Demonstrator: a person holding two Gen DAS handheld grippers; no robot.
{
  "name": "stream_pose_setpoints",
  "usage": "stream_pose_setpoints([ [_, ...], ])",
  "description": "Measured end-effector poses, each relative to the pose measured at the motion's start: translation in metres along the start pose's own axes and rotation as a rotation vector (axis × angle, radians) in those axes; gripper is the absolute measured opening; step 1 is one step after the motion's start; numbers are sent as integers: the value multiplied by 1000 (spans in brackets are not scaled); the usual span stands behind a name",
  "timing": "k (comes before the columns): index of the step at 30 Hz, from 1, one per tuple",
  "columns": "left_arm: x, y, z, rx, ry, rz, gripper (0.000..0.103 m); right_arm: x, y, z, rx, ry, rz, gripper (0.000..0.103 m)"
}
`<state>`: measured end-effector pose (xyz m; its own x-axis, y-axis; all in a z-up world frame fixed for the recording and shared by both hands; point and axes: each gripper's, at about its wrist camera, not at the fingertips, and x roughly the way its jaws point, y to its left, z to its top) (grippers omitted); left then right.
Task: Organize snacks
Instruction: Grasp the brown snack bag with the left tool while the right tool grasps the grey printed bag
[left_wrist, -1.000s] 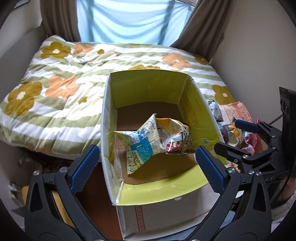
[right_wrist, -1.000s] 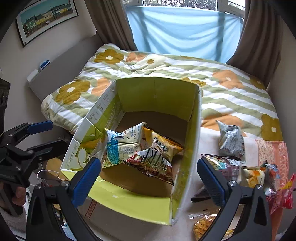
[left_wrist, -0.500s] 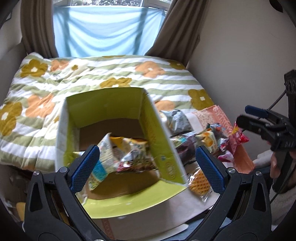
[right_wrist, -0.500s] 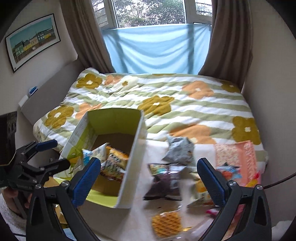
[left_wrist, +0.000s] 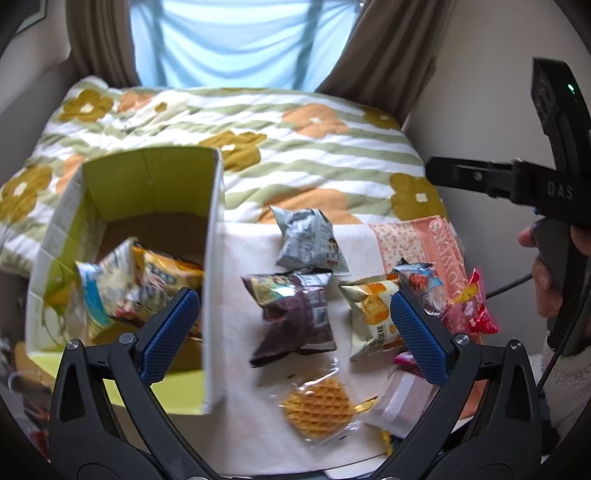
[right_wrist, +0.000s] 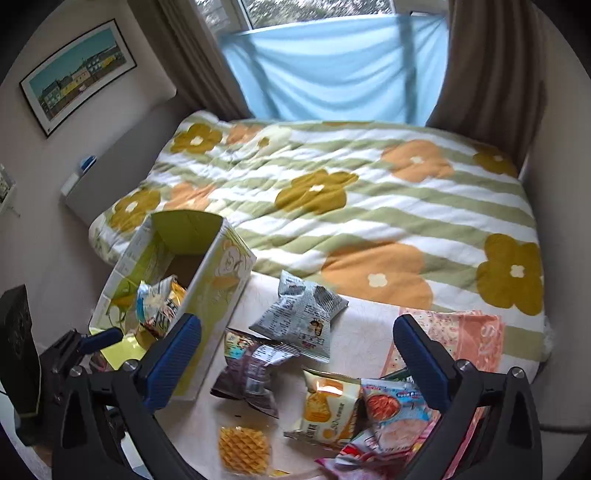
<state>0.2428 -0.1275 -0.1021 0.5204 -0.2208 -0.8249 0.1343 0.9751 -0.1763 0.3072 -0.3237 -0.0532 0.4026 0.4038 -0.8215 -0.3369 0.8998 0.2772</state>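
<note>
A yellow-green cardboard box (left_wrist: 212, 236) (right_wrist: 218, 280) stands at the left and holds several snack bags (left_wrist: 122, 284). Loose snacks lie on the white table to its right: a grey bag (left_wrist: 312, 240) (right_wrist: 301, 314), a purple bag (left_wrist: 295, 310) (right_wrist: 251, 365), a yellow bag (left_wrist: 373, 314) (right_wrist: 325, 410), a waffle pack (left_wrist: 317, 408) (right_wrist: 243, 448) and red packs (left_wrist: 469, 314). My left gripper (left_wrist: 295, 332) is open and empty above the purple bag. My right gripper (right_wrist: 295, 358) is open and empty above the loose snacks.
A bed with a flowered green-striped quilt (right_wrist: 351, 195) lies behind the table. A pink cloth (left_wrist: 417, 243) lies at the table's right. Curtains and a window are at the back. A framed picture (right_wrist: 77, 74) hangs on the left wall.
Both grippers have swung right, away from the box and over the loose snacks on the table. Both stay open and empty.
</note>
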Motion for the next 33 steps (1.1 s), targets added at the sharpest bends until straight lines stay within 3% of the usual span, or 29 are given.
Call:
stream_pose_setpoints([
  [6, 46, -33, -14, -23, 71, 75, 103, 61, -33, 6, 27, 132, 132, 103],
  [15, 106, -38, -21, -62, 140, 176, 103, 146, -56, 2, 151, 300, 300, 103],
  [19, 123, -31, -24, -110, 155, 208, 103, 168, -57, 2, 187, 339, 321, 103],
  [30, 159, -17, -32, -135, 223, 253, 102, 213, -64, 2, 315, 406, 279, 103],
  [33, 169, -11, -34, -143, 251, 247, 92, 220, -62, 0, 324, 415, 276, 103],
])
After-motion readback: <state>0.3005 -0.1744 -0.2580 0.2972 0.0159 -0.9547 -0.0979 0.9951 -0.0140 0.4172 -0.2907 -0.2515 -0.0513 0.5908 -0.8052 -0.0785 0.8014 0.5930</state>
